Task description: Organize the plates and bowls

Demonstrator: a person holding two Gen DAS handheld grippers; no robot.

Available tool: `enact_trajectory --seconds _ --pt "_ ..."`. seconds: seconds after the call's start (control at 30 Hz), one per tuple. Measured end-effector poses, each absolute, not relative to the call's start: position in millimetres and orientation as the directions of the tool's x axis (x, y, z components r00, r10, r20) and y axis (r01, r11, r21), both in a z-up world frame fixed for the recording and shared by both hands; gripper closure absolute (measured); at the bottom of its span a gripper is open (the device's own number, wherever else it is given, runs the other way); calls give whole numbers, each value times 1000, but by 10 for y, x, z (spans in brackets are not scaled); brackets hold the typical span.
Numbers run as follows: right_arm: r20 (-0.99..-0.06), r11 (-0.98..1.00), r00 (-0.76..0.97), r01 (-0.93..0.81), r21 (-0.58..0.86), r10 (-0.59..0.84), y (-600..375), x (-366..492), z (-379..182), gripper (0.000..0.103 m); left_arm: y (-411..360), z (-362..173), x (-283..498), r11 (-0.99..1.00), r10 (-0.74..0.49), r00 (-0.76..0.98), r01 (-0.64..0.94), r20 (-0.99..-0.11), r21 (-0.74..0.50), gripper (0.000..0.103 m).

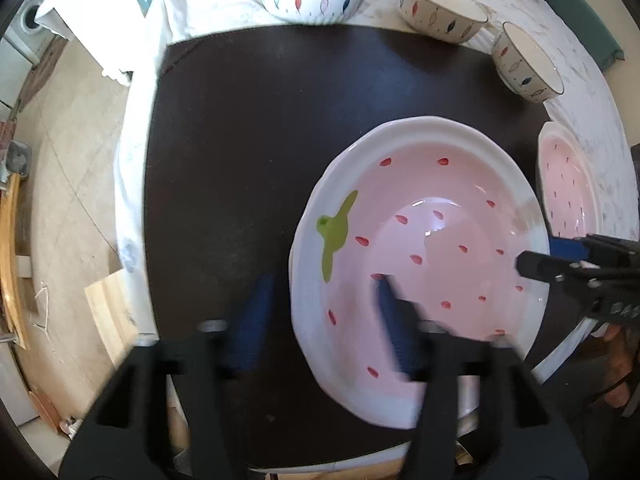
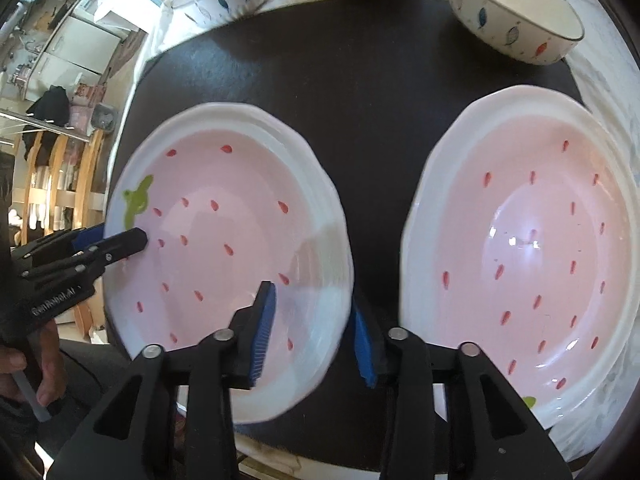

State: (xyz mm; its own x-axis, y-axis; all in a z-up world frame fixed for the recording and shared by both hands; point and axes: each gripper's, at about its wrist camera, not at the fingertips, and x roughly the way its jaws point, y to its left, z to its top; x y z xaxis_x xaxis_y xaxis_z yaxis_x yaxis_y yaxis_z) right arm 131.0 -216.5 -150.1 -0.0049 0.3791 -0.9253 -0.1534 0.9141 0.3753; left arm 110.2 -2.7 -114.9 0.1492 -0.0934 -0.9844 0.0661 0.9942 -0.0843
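Both tools straddle the strawberry plate's (image 2: 228, 240) rim, left tool (image 1: 320, 312) at nine o'clock, right tool (image 2: 314, 332) at three, jaws wide, seemingly readying a two-sided lift.

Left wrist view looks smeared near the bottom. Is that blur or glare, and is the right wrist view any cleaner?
Left wrist view: motion blur on the left hand-held gripper, no glare there. Right wrist view: right hand-held gripper sharper, left plate rim smeared, window glare on right plate.
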Motion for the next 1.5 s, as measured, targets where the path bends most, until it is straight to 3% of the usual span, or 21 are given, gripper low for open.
enact_trajectory --seconds 0.07,0.23,0.33,0.47,0.6,0.83,1.03,1.2,1.4,1.47,1.5 --pt "-912 906 33 -137 401 409 -2275 1289 -1393 41 19 -1066 1044 997 -73 194 50 -978 -65 32" --pt "-853 860 113 -106 500 510 -2425 1173 -1179 26 188 -894 928 994 -97 276 -23 -956 -107 30" --pt "-830 844 151 -104 527 537 -2490 1056 -1025 22 203 -843 888 994 -93 287 -24 -953 -104 23" --pt "-830 865 251 -83 494 498 -2703 874 -697 19 121 -792 811 999 -41 271 -8 -962 -45 23" --pt "-820 885 343 -93 457 459 -2892 798 -392 13 -58 -545 771 998 -59 295 -3 -954 -63 23" --pt "-777 891 464 -62 451 426 -3269 757 -110 12 -612 32 849 998 -63 411 16 -909 -62 23" --pt "-776 920 528 -29 391 346 -3693 733 37 12 -1216 192 997 993 -105 435 91 -894 -72 22" --pt "-793 916 514 35 399 326 -4100 833 -128 12 -1608 41 1105 981 -179 386 139 -905 -134 22" --pt "-842 853 400 222 472 362 -4511 1085 -703 14 -1840 -416 1415 972 -235 267 84 -934 -221 24" --pt "-844 830 378 263 492 381 -4592 1131 -842 24 -1868 -573 1549 974 -225 238 51 -945 -219 29" --pt "-845 822 367 276 499 389 -4618 1149 -906 25 -1898 -654 1625 973 -231 219 49 -948 -226 38"
